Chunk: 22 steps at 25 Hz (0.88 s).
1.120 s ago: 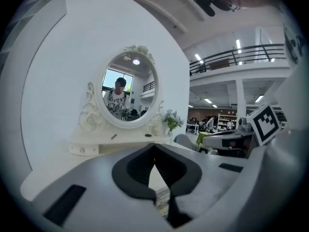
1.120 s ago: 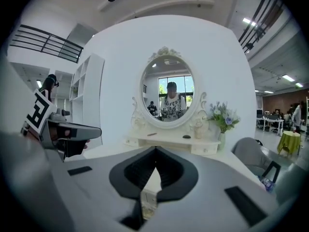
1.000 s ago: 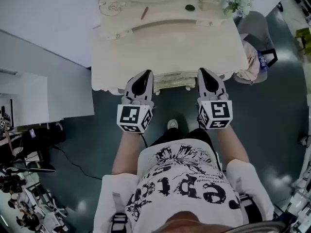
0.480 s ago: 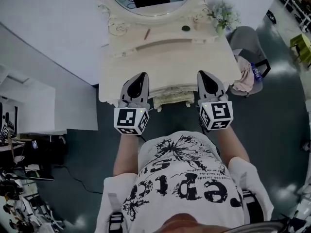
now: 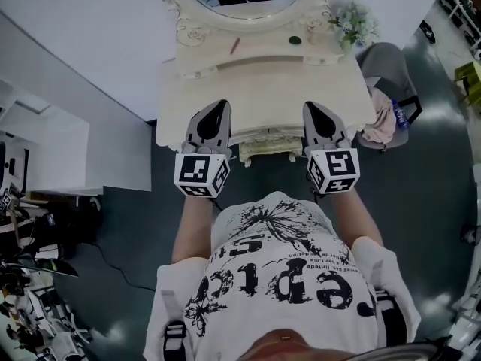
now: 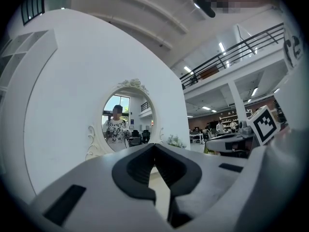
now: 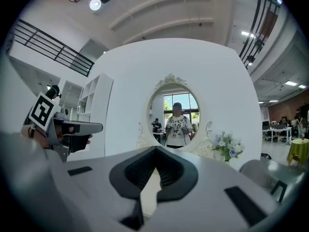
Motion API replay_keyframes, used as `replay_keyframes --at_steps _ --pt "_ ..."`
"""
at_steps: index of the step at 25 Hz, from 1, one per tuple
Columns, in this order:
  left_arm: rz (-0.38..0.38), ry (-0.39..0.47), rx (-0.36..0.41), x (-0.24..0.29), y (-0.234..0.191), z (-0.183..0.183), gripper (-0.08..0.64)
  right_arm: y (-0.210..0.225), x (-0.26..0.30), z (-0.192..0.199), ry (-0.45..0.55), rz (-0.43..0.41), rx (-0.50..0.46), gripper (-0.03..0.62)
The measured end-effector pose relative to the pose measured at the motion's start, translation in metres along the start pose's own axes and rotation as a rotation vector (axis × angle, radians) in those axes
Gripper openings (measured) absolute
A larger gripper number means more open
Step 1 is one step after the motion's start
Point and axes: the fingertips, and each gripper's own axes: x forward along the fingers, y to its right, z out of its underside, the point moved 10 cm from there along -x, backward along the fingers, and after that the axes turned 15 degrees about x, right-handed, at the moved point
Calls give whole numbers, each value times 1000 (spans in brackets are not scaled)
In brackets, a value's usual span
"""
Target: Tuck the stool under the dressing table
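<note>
At the centre of the head view, the stool (image 5: 267,150) sat tucked beneath the front edge of the cream desk (image 5: 270,81), only its carved rim showing. The left tongs (image 5: 216,111) and right tongs (image 5: 316,111) hovered over that edge on either side of it, both clenched tip to tip on nothing. Open dark floor (image 5: 421,179) lay at the frame's right, and a grey chair (image 5: 383,66) stood just beside the desk's right corner.
</note>
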Motion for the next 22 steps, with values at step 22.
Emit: replay_keyframes --at_steps 22 --pt "-1 -4 -47 -12 -8 14 20 -15 -2 7 -21 -2 -24 17"
